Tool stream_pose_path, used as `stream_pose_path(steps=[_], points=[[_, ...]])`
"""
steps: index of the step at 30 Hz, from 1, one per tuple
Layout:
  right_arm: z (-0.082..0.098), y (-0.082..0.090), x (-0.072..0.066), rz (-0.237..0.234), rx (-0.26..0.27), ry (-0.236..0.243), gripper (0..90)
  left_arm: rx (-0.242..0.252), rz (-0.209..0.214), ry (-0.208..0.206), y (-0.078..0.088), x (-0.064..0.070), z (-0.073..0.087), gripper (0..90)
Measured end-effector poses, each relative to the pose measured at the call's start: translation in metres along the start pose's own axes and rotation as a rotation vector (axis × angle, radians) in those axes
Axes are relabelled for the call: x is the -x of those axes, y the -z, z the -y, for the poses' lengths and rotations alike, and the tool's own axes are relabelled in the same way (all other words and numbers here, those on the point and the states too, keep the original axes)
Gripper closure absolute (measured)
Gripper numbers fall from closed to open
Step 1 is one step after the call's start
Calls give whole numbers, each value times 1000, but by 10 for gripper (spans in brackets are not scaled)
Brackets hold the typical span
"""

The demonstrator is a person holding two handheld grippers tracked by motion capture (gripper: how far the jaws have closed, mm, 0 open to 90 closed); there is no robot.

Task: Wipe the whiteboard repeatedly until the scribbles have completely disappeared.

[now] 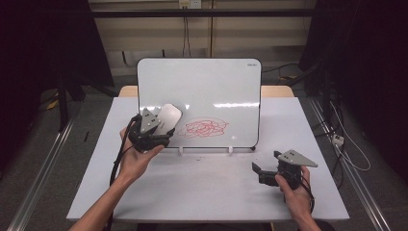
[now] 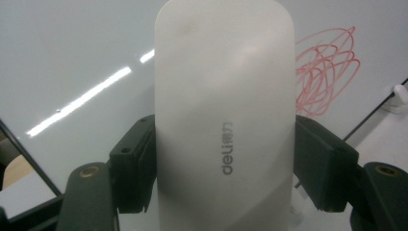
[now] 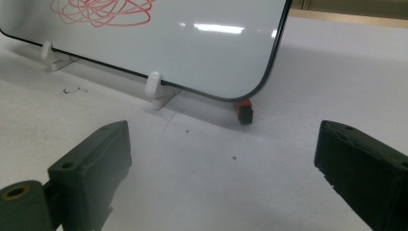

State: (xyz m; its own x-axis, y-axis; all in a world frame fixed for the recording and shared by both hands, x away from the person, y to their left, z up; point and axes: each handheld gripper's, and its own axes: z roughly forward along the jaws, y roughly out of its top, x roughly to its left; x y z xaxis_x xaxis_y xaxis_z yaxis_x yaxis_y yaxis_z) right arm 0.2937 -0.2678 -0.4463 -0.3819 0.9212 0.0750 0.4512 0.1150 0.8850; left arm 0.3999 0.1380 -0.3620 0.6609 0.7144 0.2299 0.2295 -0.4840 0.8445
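Observation:
A whiteboard (image 1: pixel 216 82) leans upright on two white clips at the back of the table, with a red scribble (image 1: pixel 204 128) low on its face. My left gripper (image 1: pixel 161 127) is shut on a white eraser (image 1: pixel 168 116), which it holds against the board just left of the scribble. In the left gripper view the eraser (image 2: pixel 223 110) stands between both black jaws, and the scribble (image 2: pixel 325 72) lies to its right. My right gripper (image 1: pixel 262 166) rests open on the table at the front right, with nothing between its jaws (image 3: pixel 223 168).
The white table (image 1: pixel 207 187) has bare room in front of the board. A small red and black object (image 3: pixel 244 110) sits under the board's lower right corner. White clips (image 3: pixel 154 86) prop the board's bottom edge. Dark floor and cables surround the table.

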Motion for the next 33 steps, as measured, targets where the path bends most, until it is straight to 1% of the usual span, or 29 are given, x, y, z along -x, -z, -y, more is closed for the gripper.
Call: stream_pose_path(steps=[1,2,3,4,6,7,8,9,11,12,13,14,15,16,17,18,19,20,21,22,23,25,26,27,29,31,32,33], points=[[0,0,0,0,0,-1,60,-5,12,-1,0,1,0,312],[0,0,0,0,0,-2,59,-10,7,-9,-1,2,0,312],[0,0,0,1,0,-6,59,-12,16,-6,-1,3,0,312],[0,-1,0,0,0,-7,60,-14,19,-12,-2,4,0,312],[0,-1,-1,0,0,-1,60,-17,19,-12,-4,7,-1,312],[0,-2,-1,-2,-2,0,60,-11,21,-5,-6,9,-1,312],[0,-2,-1,-3,-4,-1,60,-22,22,-22,-7,9,-2,312],[0,-2,-1,-2,-3,0,60,-31,26,-25,-8,9,-3,312],[0,-2,-1,-1,-5,-1,60,-33,20,-37,-11,11,-5,312],[0,-1,0,-1,-5,0,60,-23,15,-28,-13,12,-6,312],[0,-1,0,0,-5,0,60,-29,9,-32,-14,12,-7,312],[0,-1,0,0,-7,-4,60,-24,1,-30,-16,13,-9,312],[0,-1,0,-2,-6,-3,60,-31,-2,-37,-16,13,-11,312],[0,-1,0,-1,-5,-3,60,-27,0,-32,-18,14,-13,312],[0,-1,0,-1,-5,-2,60,-31,-17,-46,-19,14,-15,312],[0,-1,0,-4,-3,1,60,-41,-12,-65,-20,15,-18,312],[0,-1,0,-4,-3,1,60,-40,-12,-65,-21,16,-20,312],[0,-1,0,-4,-3,2,60,-51,-16,-89,-22,16,-23,312],[1,0,0,-4,-2,-1,60,-37,-20,-83,-24,18,-26,312],[1,0,0,-4,-2,-1,60,-51,-12,-102,-25,18,-29,312],[1,0,1,-3,-2,-3,60,-49,-11,-102,-26,19,-32,312],[1,0,1,-3,-1,-3,60,-57,-16,-121,-29,20,-35,312],[1,0,1,-3,1,-5,60,-57,-17,-123,-31,21,-36,312],[1,0,1,-3,0,-3,60,-50,-17,-112,-33,22,-36,312],[1,1,1,-4,-2,0,60,-65,-43,-139,-35,22,-35,312],[1,1,0,-4,-3,3,60,-78,-54,-147,-38,22,-33,312],[2,1,0,-5,-3,2,60,-85,-48,-138,-39,23,-33,312],[1,2,1,-4,1,4,59,-94,-61,-157,-40,23,-32,312]])
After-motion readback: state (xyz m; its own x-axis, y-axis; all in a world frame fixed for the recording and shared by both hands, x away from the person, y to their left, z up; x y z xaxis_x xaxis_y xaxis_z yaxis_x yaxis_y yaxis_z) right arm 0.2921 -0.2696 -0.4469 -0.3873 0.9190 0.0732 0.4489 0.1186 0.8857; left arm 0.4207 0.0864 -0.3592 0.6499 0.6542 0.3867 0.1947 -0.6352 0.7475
